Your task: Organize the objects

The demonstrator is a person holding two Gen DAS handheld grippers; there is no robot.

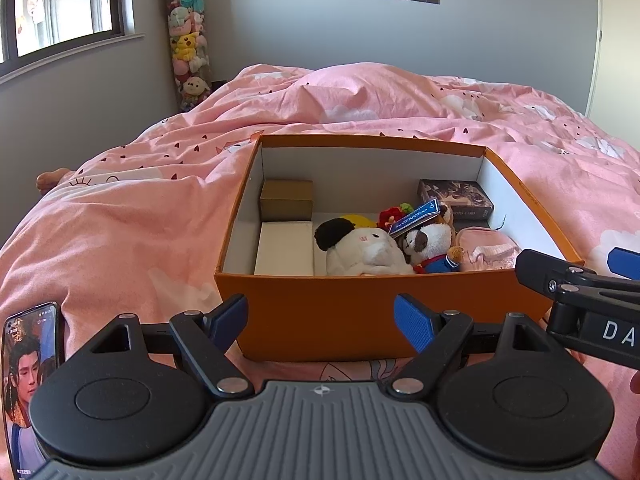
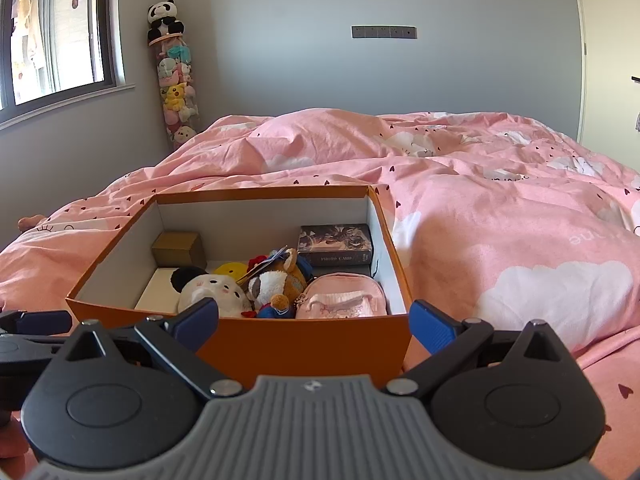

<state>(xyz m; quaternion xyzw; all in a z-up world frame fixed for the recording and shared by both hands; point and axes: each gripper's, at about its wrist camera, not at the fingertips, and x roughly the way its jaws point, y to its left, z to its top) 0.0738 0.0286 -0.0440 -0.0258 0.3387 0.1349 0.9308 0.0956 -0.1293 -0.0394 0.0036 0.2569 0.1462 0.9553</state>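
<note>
At the bottom of the left wrist view, my left gripper (image 1: 320,322) stands wide apart and empty, just in front of the orange box (image 1: 320,316) on the pink duvet (image 1: 120,232). My right gripper (image 2: 314,326) is likewise spread wide, holding nothing, facing the same box's near wall. A phone (image 1: 28,380) lies at lower left. Inside the box sit a white box (image 1: 284,248), a gold box (image 1: 286,200), a white plush (image 1: 364,252), a brown plush (image 1: 428,244), a pink pouch (image 1: 486,250) and a card box (image 1: 456,198) at the far right.

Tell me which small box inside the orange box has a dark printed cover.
The photo card box in the far right corner. The gold box and the white box on the left side are plain.
</note>
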